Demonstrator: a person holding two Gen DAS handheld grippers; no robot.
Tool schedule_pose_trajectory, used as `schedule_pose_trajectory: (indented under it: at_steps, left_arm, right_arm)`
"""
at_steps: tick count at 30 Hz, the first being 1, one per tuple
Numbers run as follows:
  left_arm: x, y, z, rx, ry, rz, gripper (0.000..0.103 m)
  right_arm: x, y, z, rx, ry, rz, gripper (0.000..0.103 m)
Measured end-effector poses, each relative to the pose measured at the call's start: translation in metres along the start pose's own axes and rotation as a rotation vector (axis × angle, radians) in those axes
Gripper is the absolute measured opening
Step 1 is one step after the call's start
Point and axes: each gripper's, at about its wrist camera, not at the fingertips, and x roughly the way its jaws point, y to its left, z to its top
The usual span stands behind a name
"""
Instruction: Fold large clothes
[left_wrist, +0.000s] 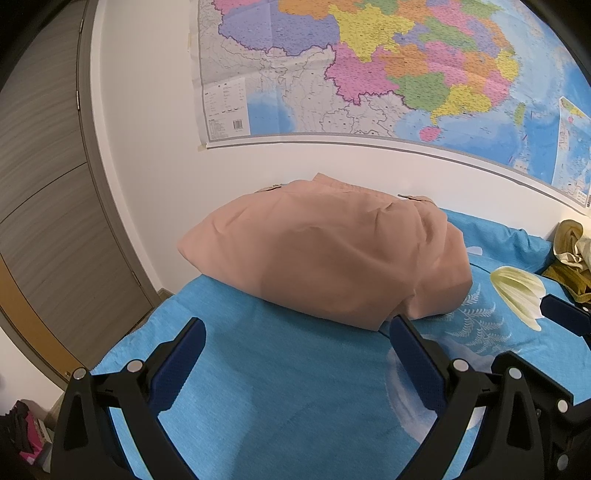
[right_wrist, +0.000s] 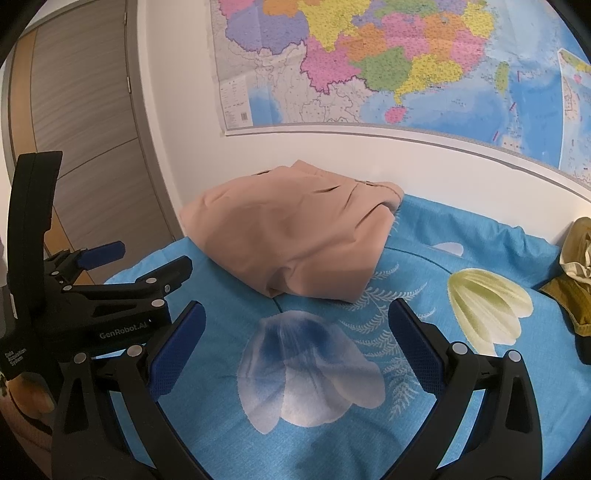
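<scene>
The folded peach garment (left_wrist: 325, 254) lies at the bed's (left_wrist: 295, 387) far left corner, against the wall under the map (left_wrist: 369, 66). The left hand-held gripper (left_wrist: 295, 354) and right hand-held gripper (right_wrist: 295, 343) hang spread over the blue sheet, holding nothing. More crumpled clothes (right_wrist: 580, 280) sit at the right edge.

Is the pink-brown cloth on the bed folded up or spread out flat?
Folded. The cloth sits as a thick bundle with layered edges on the blue sheet, and neither claw touches it.
</scene>
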Motion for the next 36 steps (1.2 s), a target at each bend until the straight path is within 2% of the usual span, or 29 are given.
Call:
schedule_pose_trajectory:
  at_steps: [36]
  left_arm:
    - [-0.0061, 0.0056, -0.0048, -0.008, -0.008, -0.002, 0.096]
  right_arm:
    - [-0.0084, 0.0040, -0.0003, 0.002, -0.011, -0.002, 0.098]
